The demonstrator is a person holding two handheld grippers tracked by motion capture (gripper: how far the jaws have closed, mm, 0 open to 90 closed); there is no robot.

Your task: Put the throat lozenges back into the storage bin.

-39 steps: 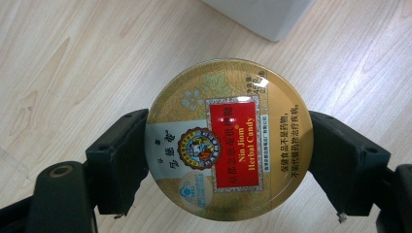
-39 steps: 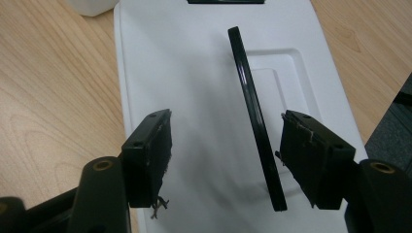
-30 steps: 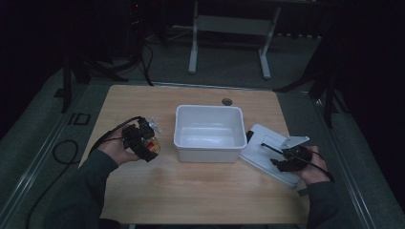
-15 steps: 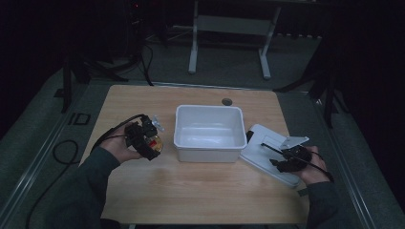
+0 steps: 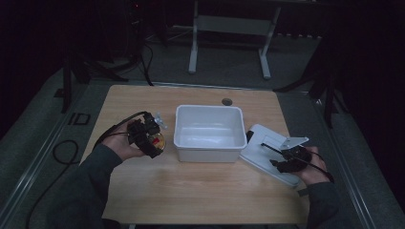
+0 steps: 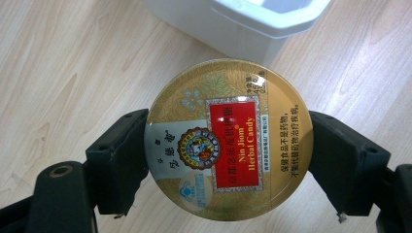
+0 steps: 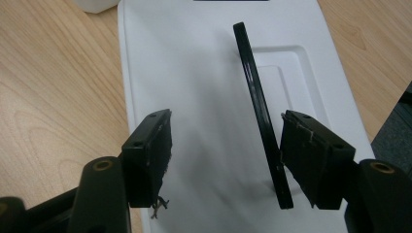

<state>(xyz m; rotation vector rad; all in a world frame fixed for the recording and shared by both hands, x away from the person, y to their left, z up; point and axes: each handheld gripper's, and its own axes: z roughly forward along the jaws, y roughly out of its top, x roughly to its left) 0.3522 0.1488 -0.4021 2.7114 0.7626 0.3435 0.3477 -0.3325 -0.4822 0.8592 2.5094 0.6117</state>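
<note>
A round gold candy tin [image 6: 228, 141] with a red label sits between the black jaws of my left gripper [image 6: 228, 145], which is shut on its rim. In the high view this gripper [image 5: 149, 136] holds the tin [image 5: 157, 141] just left of the empty white bin [image 5: 208, 151], above the table. My right gripper [image 7: 226, 150] stands open over a flat white lid [image 7: 194, 73]. A thin black strip [image 7: 257, 107] stands on edge on the lid, close against the right-hand jaw. In the high view, the right gripper [image 5: 286, 160] is right of the bin, over the lid [image 5: 258, 155].
The wooden table [image 5: 200, 191] has bare room in front of the bin and along its far side. A small dark round disc [image 5: 226, 101] sits behind the bin. The bin's corner [image 6: 252, 24] lies just beyond the tin. Table legs and cables stand on the dark floor behind.
My left gripper has carried the tin a little to the right, closer to the bin's left wall. The right gripper has stayed over the lid.
</note>
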